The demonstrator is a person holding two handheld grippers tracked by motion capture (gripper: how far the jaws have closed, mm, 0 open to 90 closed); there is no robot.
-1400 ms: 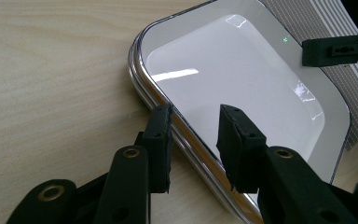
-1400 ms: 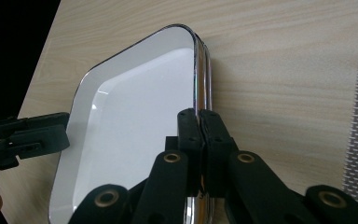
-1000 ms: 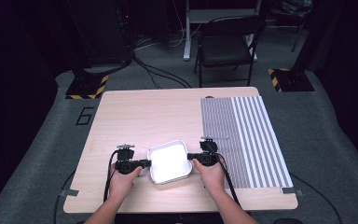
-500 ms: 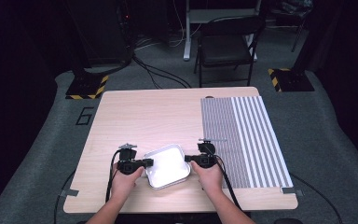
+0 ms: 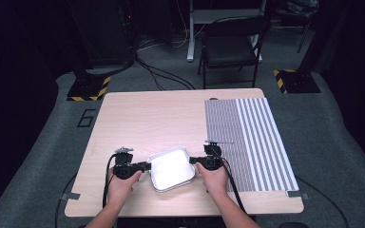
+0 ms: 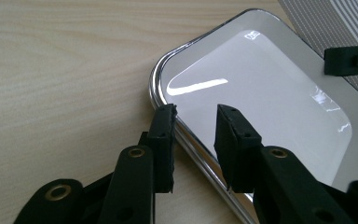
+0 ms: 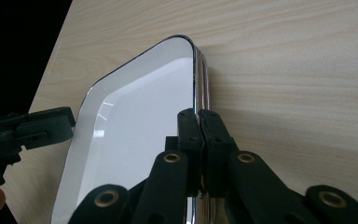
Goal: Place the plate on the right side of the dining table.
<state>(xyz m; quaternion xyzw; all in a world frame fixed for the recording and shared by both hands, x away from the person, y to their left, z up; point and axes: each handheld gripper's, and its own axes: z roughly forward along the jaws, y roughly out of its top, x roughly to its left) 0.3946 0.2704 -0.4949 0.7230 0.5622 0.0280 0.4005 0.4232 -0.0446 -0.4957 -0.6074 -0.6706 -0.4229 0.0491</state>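
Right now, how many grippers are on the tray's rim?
2. The left gripper straddles the tray rim at its left edge, jaws open; the right gripper is clamped on the right edge.

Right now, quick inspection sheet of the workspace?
Surface: wooden table, striped mat on its right part.
Job's things: metal tray flat near the front edge, nothing in it.
Clutter: nothing seen.
Grippers: left gripper open, jaws astride the tray rim; right gripper shut on the opposite rim.
Cables: black cable trails from the left gripper; more on the floor.
Surroundings: chair behind the table, dark room.
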